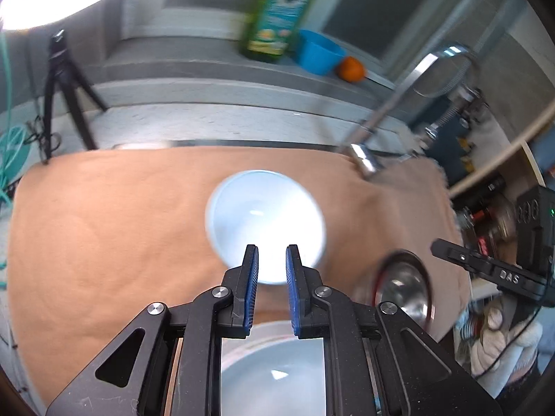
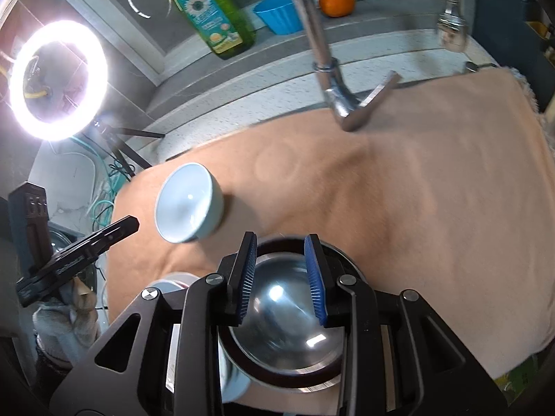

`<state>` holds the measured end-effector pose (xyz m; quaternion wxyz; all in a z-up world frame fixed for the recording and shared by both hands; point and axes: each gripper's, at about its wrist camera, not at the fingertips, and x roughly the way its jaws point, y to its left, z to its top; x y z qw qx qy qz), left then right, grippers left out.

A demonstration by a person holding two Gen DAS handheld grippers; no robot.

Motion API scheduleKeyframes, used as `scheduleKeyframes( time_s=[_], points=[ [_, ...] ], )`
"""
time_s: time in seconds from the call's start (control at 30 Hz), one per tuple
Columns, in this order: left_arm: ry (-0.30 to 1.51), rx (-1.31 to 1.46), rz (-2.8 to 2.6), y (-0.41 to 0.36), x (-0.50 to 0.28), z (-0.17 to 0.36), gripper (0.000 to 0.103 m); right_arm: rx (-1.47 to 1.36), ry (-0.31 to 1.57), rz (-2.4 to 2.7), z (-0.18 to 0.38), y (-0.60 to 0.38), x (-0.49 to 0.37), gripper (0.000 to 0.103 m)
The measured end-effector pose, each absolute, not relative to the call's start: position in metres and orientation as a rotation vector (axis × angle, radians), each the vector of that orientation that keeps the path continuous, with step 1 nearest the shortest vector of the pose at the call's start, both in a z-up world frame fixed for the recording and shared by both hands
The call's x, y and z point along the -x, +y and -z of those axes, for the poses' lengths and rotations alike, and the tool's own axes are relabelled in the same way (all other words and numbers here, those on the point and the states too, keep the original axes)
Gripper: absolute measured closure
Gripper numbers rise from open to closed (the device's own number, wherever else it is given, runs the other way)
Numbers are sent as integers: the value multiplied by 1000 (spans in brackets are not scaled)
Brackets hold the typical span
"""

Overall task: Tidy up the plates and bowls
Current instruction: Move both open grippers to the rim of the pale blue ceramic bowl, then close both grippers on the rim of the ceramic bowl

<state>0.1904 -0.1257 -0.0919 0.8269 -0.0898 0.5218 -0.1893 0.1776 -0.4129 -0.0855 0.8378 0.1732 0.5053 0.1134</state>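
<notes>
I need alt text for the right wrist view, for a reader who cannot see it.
The right gripper hangs over a steel bowl on a tan towel. A white bowl sits tilted to its left, and a faucet and ring light are behind.

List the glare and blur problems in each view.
Left wrist view: the white bowl is blown out by glare, and the dish soap bottle and steel bowl are motion-smeared. Right wrist view: the ring light flares heavily; edges bend from fisheye.

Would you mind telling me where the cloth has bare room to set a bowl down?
The peach cloth lies bare right of the steel bowl, below the faucet. It is crowded at the near left: white bowl and pale dish.
</notes>
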Motion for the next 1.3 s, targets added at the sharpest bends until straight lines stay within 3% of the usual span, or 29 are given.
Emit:
scheduleKeyframes(
  time_s=[1.1, 1.3],
  points=[
    [1219, 285, 338, -100, -240, 138, 87, -363, 1225, -346, 135, -323, -257, 74],
    [1235, 288, 347, -101, -243, 144, 87, -348, 1255, -344, 142, -317, -261, 86]
  ],
)
